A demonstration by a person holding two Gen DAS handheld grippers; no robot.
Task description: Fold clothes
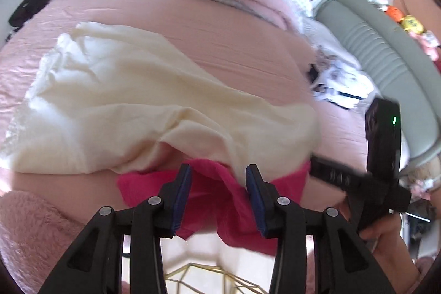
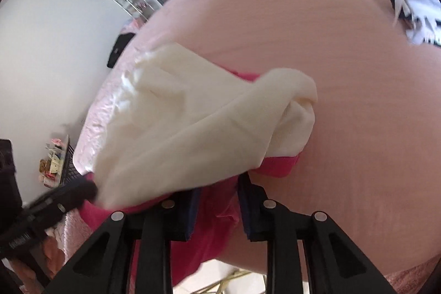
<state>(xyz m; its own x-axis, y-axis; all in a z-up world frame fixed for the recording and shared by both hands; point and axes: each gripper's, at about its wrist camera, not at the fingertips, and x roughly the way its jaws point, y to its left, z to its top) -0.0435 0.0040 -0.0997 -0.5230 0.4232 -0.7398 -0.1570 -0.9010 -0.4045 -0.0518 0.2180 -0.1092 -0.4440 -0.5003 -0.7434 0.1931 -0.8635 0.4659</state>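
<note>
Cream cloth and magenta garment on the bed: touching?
Touching. Left wrist view: the cream cloth drapes over the magenta garment with no gap at the overlap; the right wrist view shows the same.

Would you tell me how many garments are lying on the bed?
2: a cream garment spread across the bed, and a magenta garment partly under it at the near edge. Others may be hidden.

Left tongs (image 1: 219,174): angled downward, jaws parted, blue pads (image 1: 184,197) clear of contact. Right tongs (image 2: 217,190): likewise angled down, narrower gap, pads not pressing. Bare hand (image 1: 386,233) at 4 o'clock grips right tool.
</note>
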